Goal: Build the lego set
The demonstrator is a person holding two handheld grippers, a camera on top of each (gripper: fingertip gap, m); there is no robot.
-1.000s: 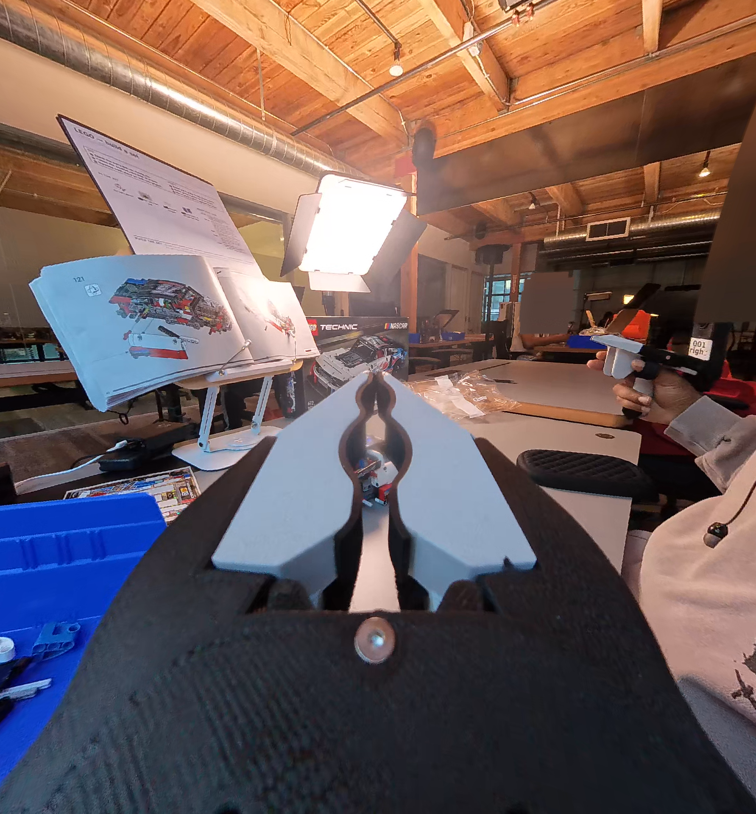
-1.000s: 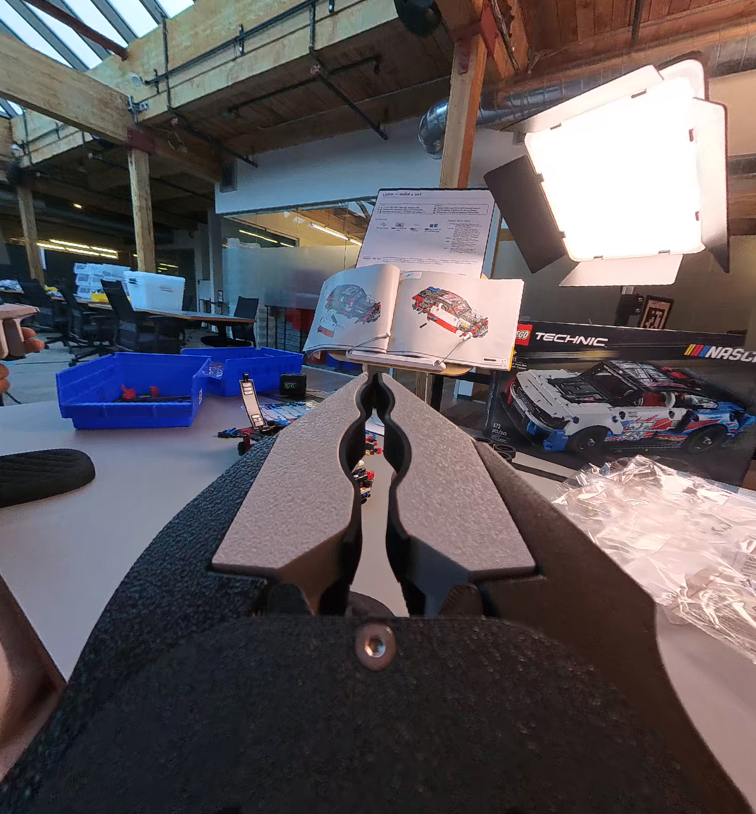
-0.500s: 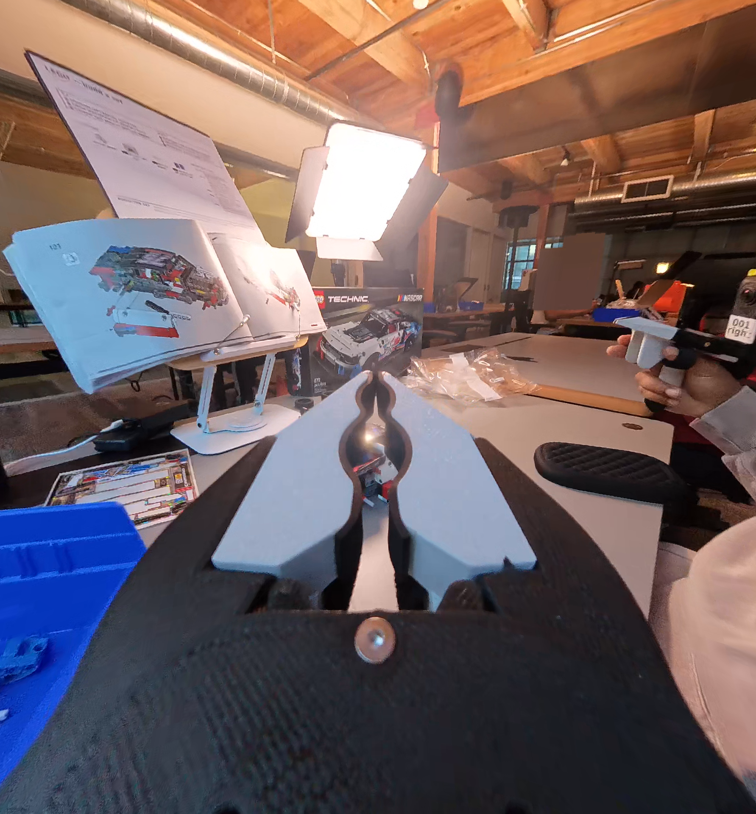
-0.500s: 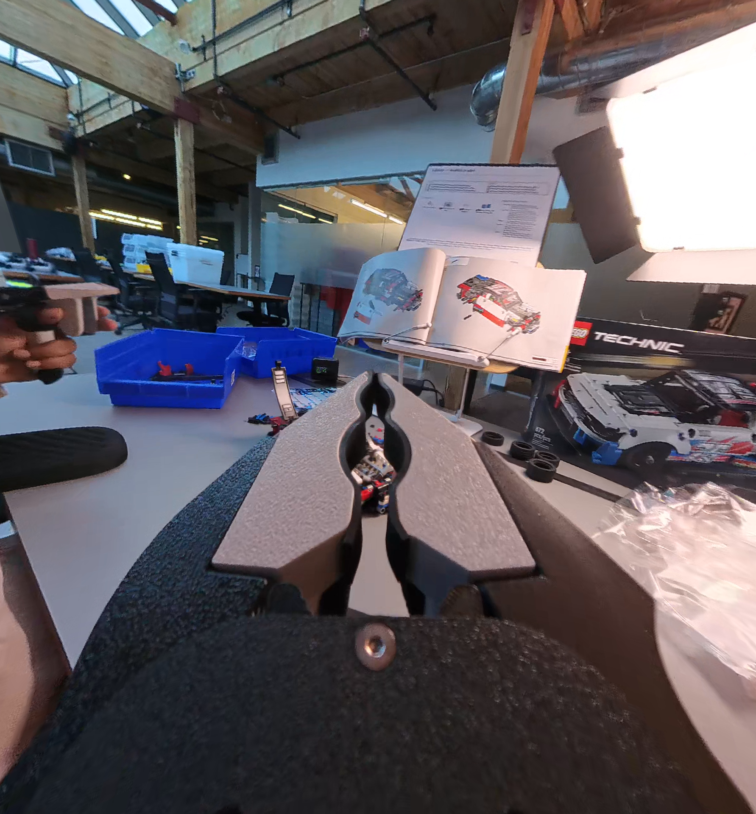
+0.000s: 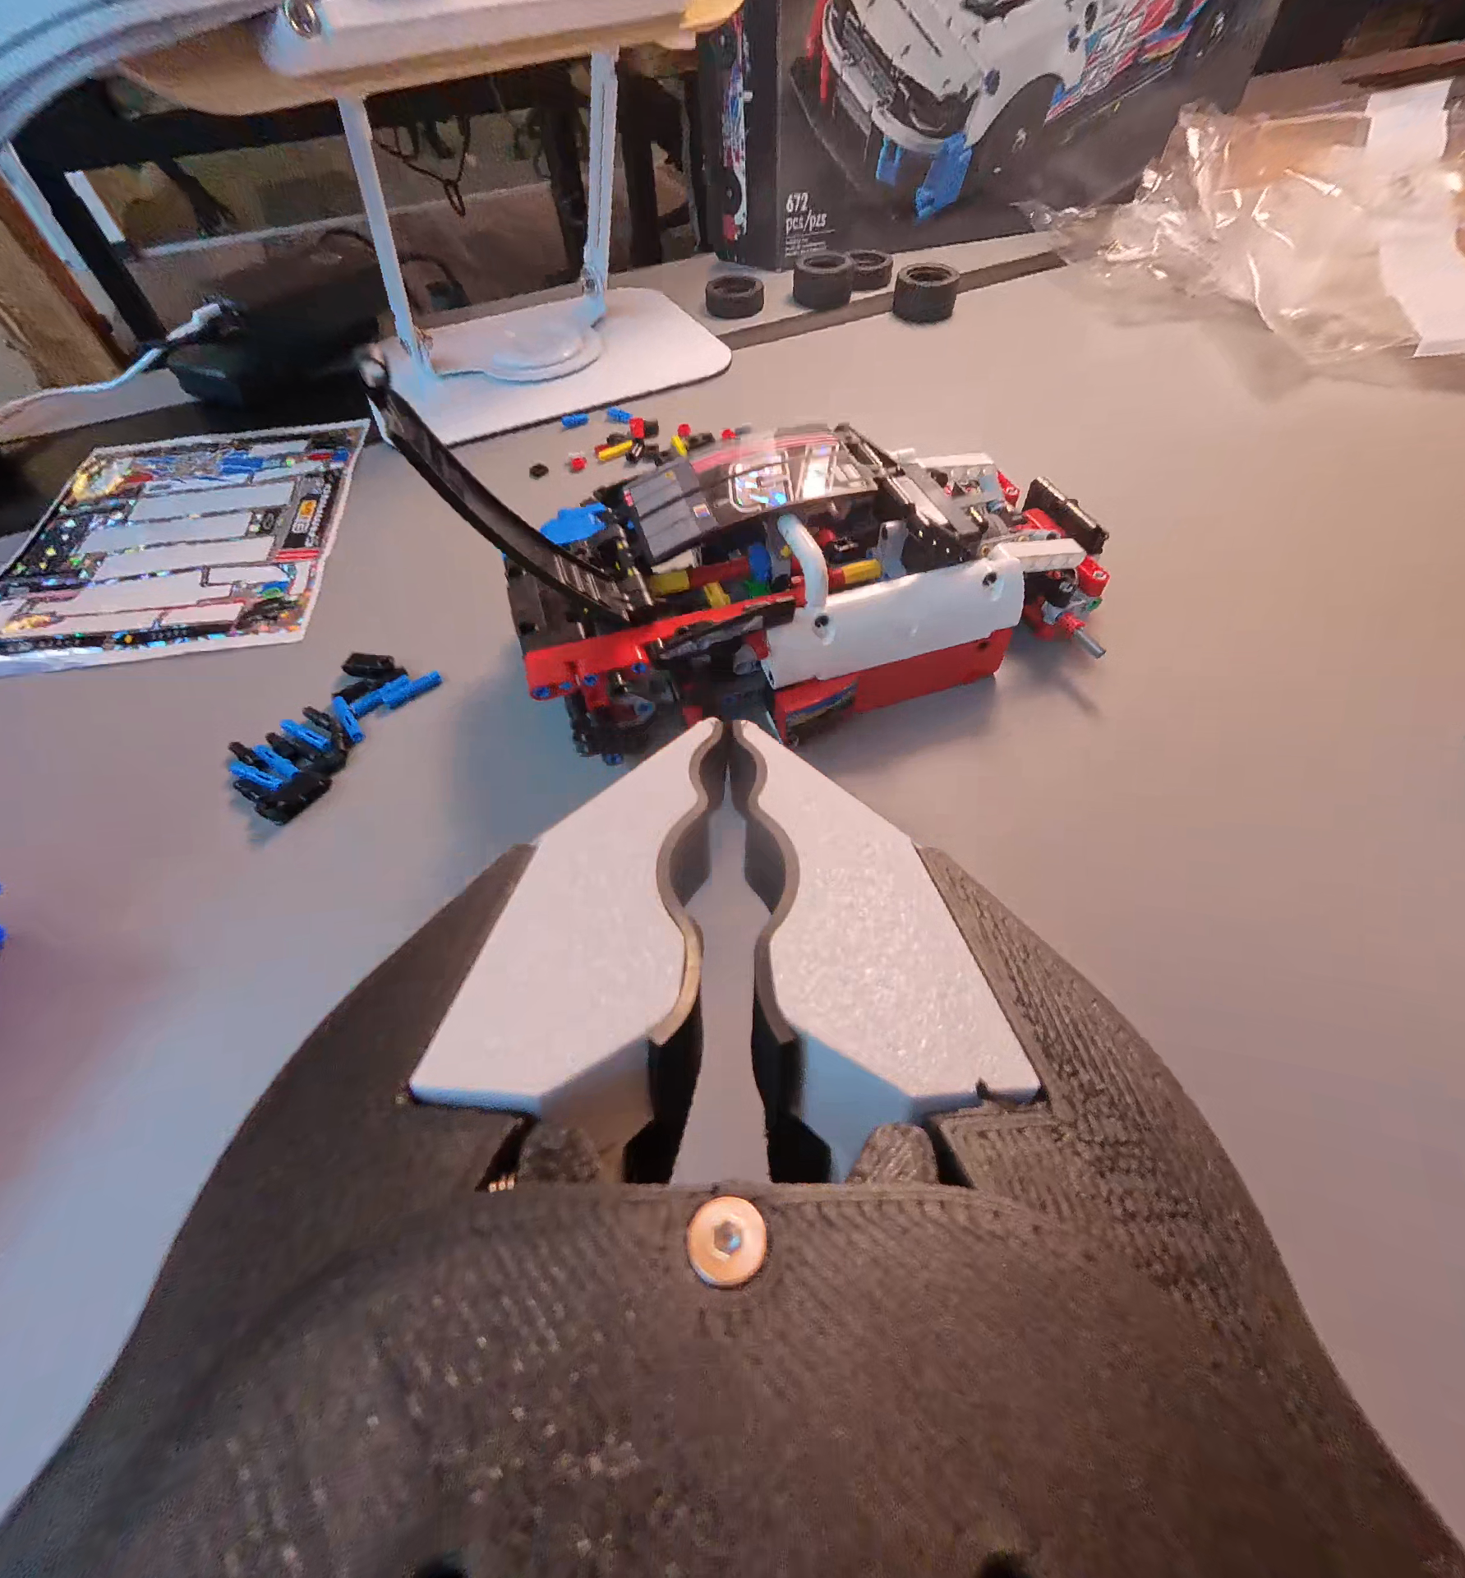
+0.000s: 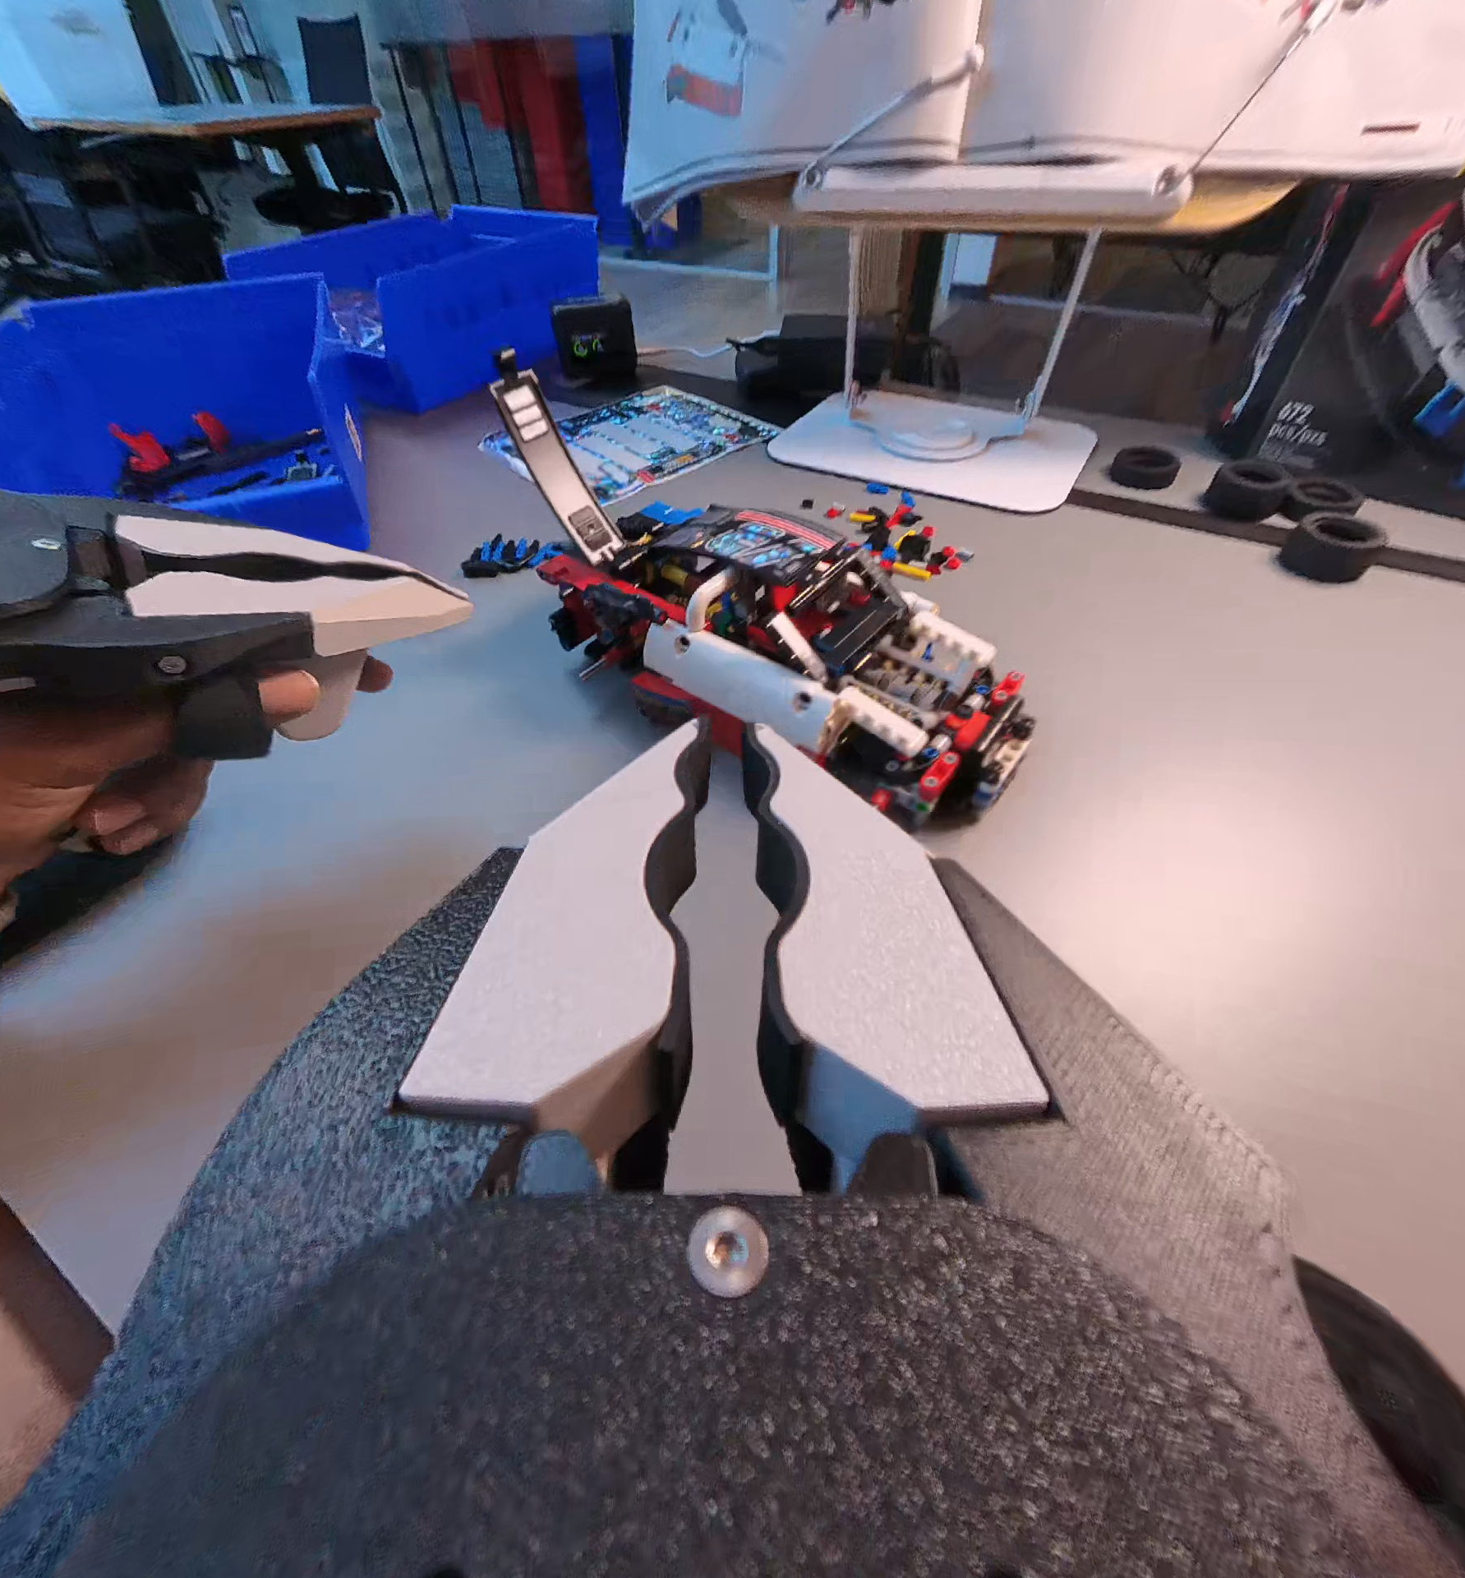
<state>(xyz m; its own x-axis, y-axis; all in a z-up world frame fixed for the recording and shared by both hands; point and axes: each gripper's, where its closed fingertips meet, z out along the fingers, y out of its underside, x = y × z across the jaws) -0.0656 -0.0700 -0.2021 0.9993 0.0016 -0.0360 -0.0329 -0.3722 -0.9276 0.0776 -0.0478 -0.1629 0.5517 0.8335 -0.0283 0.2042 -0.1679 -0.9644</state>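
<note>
Beside the white book stand [image 5: 541, 341], on the grey table [image 5: 1224, 854], sits the half-built lego car [image 5: 797, 589]: red sills, white side panels, a dark roof, and a long black panel [image 5: 473, 495] hinged up at one end, probably left raised so the innards stay reachable. No wheels are on it yet; four black tyres [image 5: 831, 277] wait just behind the stand's base, in front of the set's box [image 5: 968, 111].

Both tools hang above the table, aimed at the car and touching nothing. The left gripper [image 5: 727, 734] has its tips pinched nearly together with nothing between them. The right gripper [image 6: 724, 739] shows a narrow gap between its tips, slightly parted and likewise empty. Seen from the right wrist view, the left gripper floats side-on, well to the left of the car, a hand [image 6: 71, 768] wrapped round its grip. I'd judge the person is sizing up the model before choosing a piece.

Loose parts lie close for that reason: a clump of blue and black pins [image 5: 319, 743] left of the car, a scatter of small coloured pieces [image 5: 635, 440] between car and stand. A sticker sheet [image 5: 157, 538] lies flat left of the stand, blue bins [image 6: 199, 410] farther left, crumpled clear bags [image 5: 1326, 222] to the right. Beyond the stand are dim tables and office chairs, blurred.
</note>
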